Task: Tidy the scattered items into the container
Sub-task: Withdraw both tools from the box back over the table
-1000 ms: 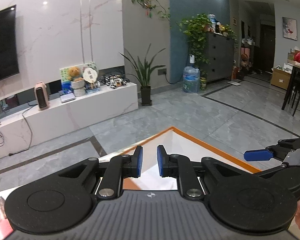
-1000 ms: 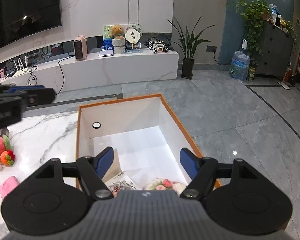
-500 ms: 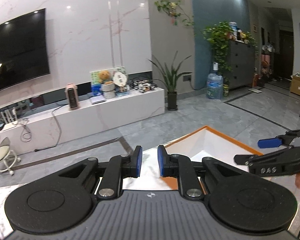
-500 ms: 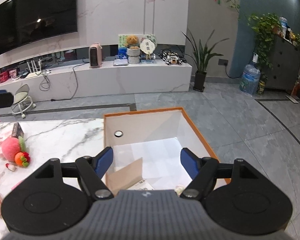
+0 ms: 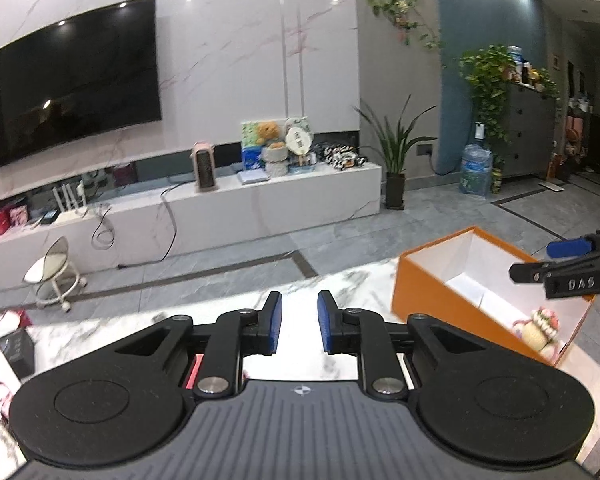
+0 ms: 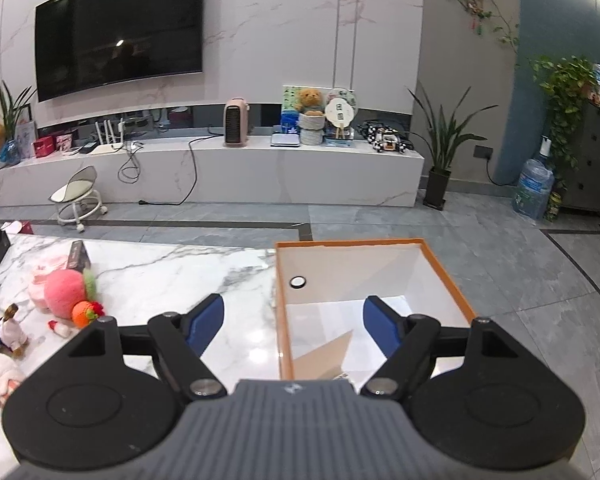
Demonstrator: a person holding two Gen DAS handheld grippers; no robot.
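Observation:
An orange box with a white inside (image 6: 374, 280) stands on the marble table; it shows at the right in the left wrist view (image 5: 428, 292), with a small knitted toy (image 5: 540, 326) inside. My right gripper (image 6: 294, 320) is open and empty above the box's near left edge. My left gripper (image 5: 299, 322) has a narrow gap between its jaws and holds nothing, over the table left of the box. A pink plush strawberry (image 6: 66, 292), a small orange-and-red toy (image 6: 86, 312) and a toy dog (image 6: 6, 328) lie at the table's left.
A black box (image 6: 78, 254) lies behind the plush. A black box (image 5: 18, 350) sits at the left in the left wrist view. Beyond the table's far edge are grey floor, a white stool (image 6: 78, 196) and a long TV bench (image 6: 220, 172).
Both grippers have pulled back and swung left. The box has shifted right in both views, and the scattered toys on the left have come into the right wrist view.

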